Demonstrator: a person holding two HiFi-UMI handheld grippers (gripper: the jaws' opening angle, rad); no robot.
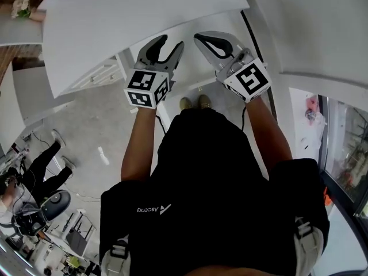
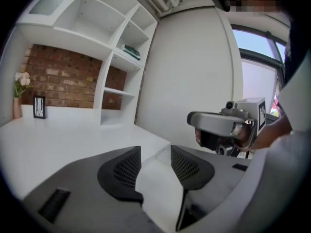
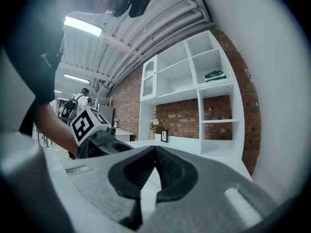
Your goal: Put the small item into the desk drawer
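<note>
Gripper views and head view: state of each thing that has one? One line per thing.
left gripper: jaws apart, nothing between them.
right gripper: jaws together at the tips, empty.
picture frame: upright on the desk.
flower vase: upright, beside the frame.
glass cabinet door: looks shut.
desk drawer, small item: not made out in any view.

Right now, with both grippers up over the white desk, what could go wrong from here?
1. No small item shows in any view, and neither the open left gripper nor the shut right gripper holds anything, so a grab now would likely close on air.
2. The grippers hang close side by side over the desk edge; swinging either one sideways could knock them together.
</note>
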